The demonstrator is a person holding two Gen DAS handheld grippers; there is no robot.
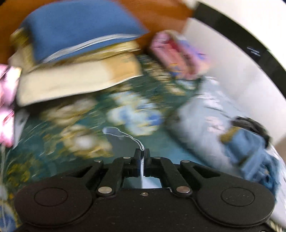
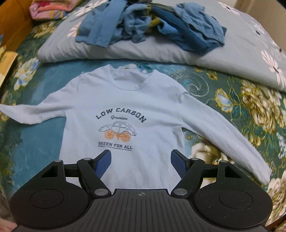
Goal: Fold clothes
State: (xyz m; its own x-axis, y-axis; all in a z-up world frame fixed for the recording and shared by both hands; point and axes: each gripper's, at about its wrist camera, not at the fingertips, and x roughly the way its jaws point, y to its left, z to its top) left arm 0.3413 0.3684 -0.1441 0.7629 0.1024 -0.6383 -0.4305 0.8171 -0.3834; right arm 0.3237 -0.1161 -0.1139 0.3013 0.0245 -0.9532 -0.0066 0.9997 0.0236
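My bed (image 2: 44,142) wears a dark green spread with big cream and blue flowers. Flat on it, front up, lies the pale blue long-sleeved shirt (image 2: 128,100), both sleeves stretched out to the sides. Behind its collar rests a grey quilt (image 2: 178,51) with white daisies. At the far corner sits a folded pink blanket (image 2: 48,7). In my blurred left view, a cream pillow (image 1: 71,78) also rests on the spread.

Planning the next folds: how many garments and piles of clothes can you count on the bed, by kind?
Pale blue long-sleeve shirt, laid flat: 1
Heap of blue clothes, unfolded: 1
Folded stack, blue on cream: 1
Total: 3
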